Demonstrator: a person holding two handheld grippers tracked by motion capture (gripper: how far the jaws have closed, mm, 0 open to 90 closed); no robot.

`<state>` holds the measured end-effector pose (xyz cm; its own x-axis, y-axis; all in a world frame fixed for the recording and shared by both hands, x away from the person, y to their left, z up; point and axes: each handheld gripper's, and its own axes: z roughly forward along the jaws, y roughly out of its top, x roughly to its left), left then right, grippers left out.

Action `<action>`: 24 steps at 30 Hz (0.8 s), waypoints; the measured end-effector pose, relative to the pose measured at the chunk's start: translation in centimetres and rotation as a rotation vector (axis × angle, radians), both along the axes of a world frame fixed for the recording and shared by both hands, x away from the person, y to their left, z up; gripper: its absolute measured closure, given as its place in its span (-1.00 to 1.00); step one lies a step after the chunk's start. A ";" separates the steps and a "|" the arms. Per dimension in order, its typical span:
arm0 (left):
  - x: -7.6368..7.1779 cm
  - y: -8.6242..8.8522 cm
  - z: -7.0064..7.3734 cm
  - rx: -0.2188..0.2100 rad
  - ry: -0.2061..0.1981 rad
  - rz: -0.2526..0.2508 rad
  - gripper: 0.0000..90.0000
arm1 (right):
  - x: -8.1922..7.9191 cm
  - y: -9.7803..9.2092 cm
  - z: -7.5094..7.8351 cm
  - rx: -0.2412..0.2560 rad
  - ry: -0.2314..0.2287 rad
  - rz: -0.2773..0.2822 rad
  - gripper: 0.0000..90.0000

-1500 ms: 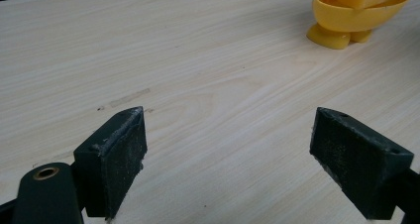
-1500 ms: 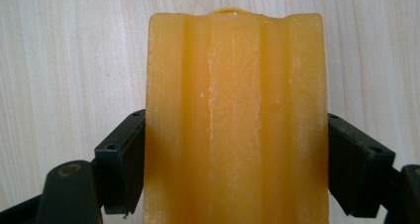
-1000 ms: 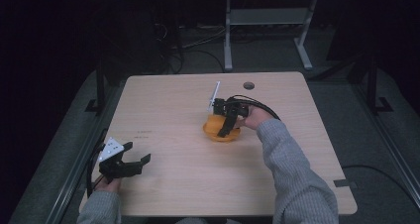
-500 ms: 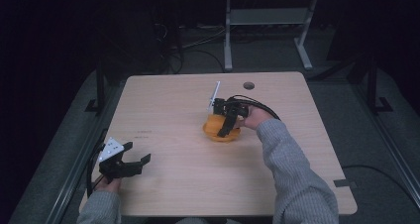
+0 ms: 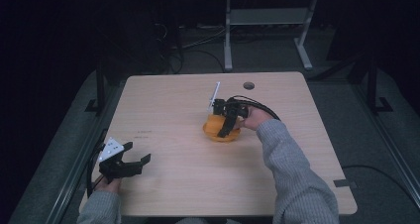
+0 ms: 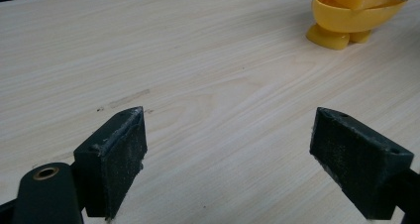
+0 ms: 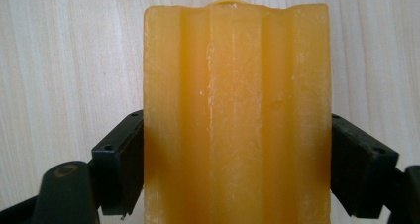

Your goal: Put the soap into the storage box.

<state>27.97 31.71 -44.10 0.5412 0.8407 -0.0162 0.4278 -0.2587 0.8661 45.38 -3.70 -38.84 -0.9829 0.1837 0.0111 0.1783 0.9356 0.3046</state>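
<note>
Right gripper view is showing the right gripper point(image 7: 236, 169) with its two black fingers point(image 7: 119, 159) pressing against the left and right sides of a yellow ribbed block point(image 7: 236, 110), so the fingers are grasping it. The block is standing between them, its grooved face turned to the camera, with pale wood grain of the surface point(image 7: 64, 60) showing beyond it on both sides.

High view is showing the same right gripper point(image 5: 229, 119) reaching down onto a yellow bowl-shaped object point(image 5: 218, 130), which is sitting on the surface point(image 5: 198, 184) near its middle. The gripped piece is lying over the bowl-shaped object; whether it is touching it is hard to tell there. The person's right hand point(image 5: 252, 119) is holding the gripper just beside the yellow object, a grey sleeve point(image 5: 292, 174) trailing away from it toward the surface's near edge.

Left gripper view is showing the left gripper point(image 6: 228, 154) with its fingers point(image 6: 116, 159) spread wide and released, nothing between them, hovering just over bare wood. The yellow object point(image 6: 351, 16) is standing well apart from them, farther off on the surface. In the high view the left gripper point(image 5: 124, 164) is sitting well away from the yellow object, near the surface's left front corner.
</note>
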 end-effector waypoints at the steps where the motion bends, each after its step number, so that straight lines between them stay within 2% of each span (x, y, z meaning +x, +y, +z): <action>1: 0.0 0.0 0.0 -0.002 -0.001 0.000 -0.70 | 0.0 0.0 0.0 -0.002 -0.004 0.000 -0.56; 12: 0.0 0.0 0.0 0.005 0.001 -0.002 -0.70 | 0.0 -0.2 0.1 0.007 0.005 -0.017 -0.61; 13: 0.0 -0.1 0.0 -0.007 -0.002 0.000 -0.70 | 0.0 -0.2 0.1 0.009 0.001 -0.021 -0.61; 24: 0.0 -0.1 0.0 -0.002 -0.001 -0.001 -0.70 | -0.3 -0.4 0.6 0.029 -0.008 -0.036 -0.63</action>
<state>27.98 31.65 -44.13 0.5421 0.8402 -0.0176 0.4265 -0.2570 0.8672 45.11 -4.11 -38.26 -0.9758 0.2183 0.0087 0.2087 0.9196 0.3330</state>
